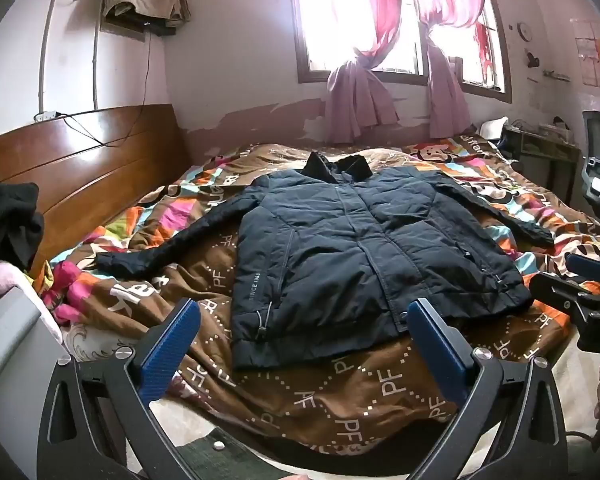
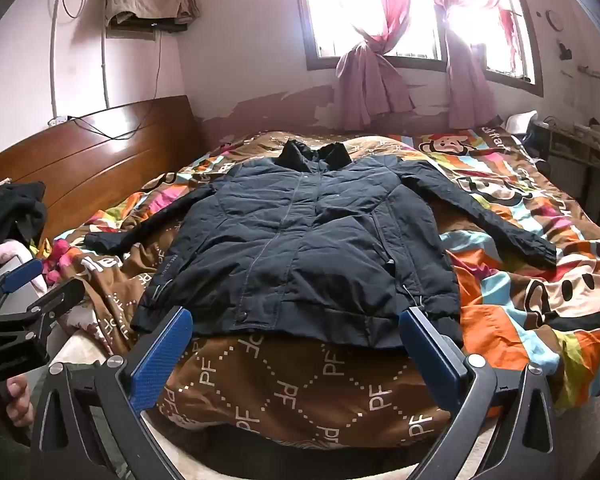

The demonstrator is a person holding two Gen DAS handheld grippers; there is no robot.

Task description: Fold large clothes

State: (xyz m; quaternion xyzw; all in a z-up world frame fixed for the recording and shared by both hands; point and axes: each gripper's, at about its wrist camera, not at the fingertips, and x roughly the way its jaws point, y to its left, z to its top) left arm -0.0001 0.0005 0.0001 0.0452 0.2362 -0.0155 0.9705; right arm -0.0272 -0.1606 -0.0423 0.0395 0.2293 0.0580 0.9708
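A dark navy padded jacket [image 1: 356,248] lies flat, front up and zipped, on the bed, both sleeves spread out to the sides, collar toward the window; it also shows in the right wrist view [image 2: 300,252]. My left gripper [image 1: 304,320] is open and empty, held above the bed's near edge just short of the jacket's hem. My right gripper [image 2: 296,328] is open and empty, also just short of the hem. The right gripper shows at the right edge of the left wrist view [image 1: 580,284]; the left gripper shows at the left edge of the right wrist view [image 2: 32,296].
A brown and multicoloured patterned quilt [image 1: 340,392] covers the bed. A wooden headboard [image 1: 80,160] stands at the left with dark clothes [image 1: 8,224] piled beside it. A window with pink curtains [image 1: 356,92] is behind; a desk and chair [image 1: 596,168] stand at the right.
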